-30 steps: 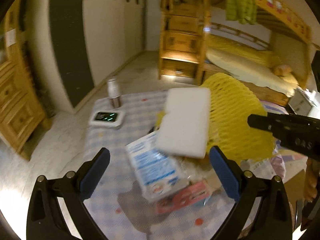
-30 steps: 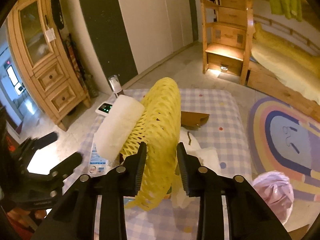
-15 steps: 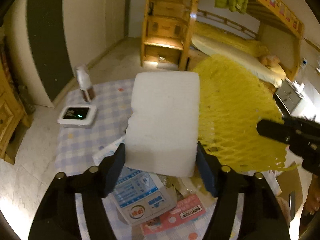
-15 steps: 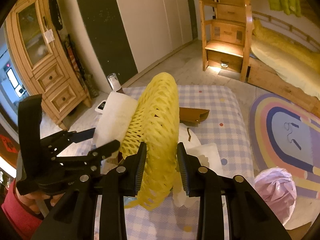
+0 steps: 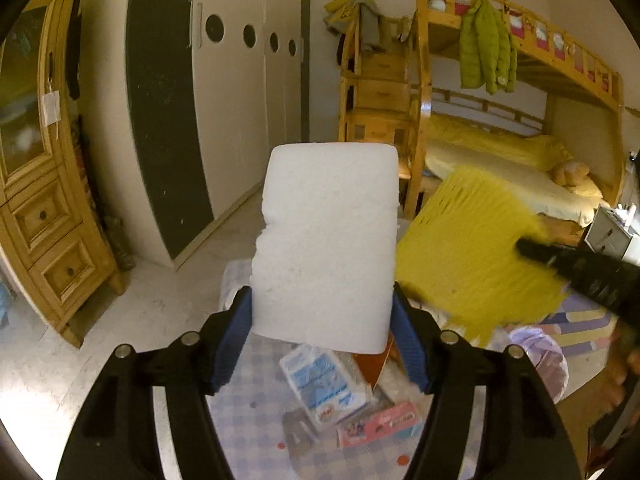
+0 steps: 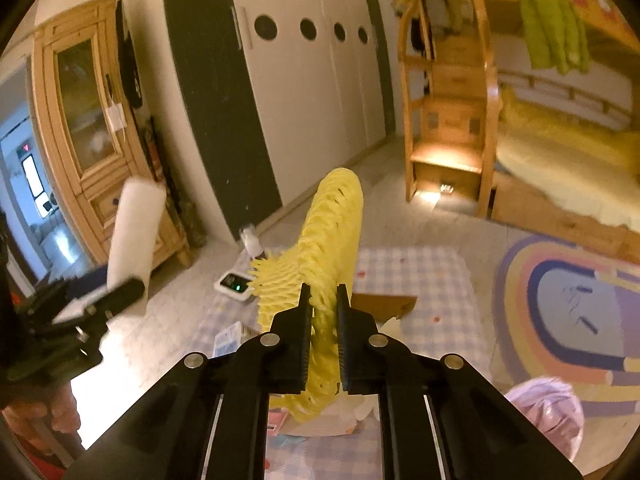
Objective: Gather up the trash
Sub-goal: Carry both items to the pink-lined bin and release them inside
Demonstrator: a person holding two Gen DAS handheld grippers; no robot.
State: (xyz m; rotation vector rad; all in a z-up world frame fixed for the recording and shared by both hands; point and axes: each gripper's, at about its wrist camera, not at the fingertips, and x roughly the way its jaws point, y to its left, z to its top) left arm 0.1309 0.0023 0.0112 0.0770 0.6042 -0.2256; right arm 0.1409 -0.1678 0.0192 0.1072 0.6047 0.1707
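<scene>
Left gripper (image 5: 322, 322) clamps a white foam block (image 5: 326, 240) upright; right gripper (image 6: 323, 308) pinches yellow foam netting (image 6: 320, 264); below, blurred, perhaps wrappers (image 5: 324, 392) on the checked cloth (image 6: 412, 276).

We see a wooden bunk bed (image 5: 520, 92) with a yellow mattress cover (image 6: 568, 160) on its lower bunk and a green padded jacket (image 5: 486, 46) hanging from the top rail. Beside it rises a wooden stair unit with drawers (image 6: 448, 120), its lowest step lit. White wardrobe doors with round holes (image 6: 312, 80) stand next to a dark panel (image 5: 164, 112). A pine cabinet with a glass door (image 6: 84, 120) fills the left wall. On the floor lies a rainbow-patterned rug (image 6: 568, 308). On the checked worktop (image 6: 412, 280) sit a white device with a green display (image 6: 234, 285) and a small bottle (image 6: 251, 243) behind it.
</scene>
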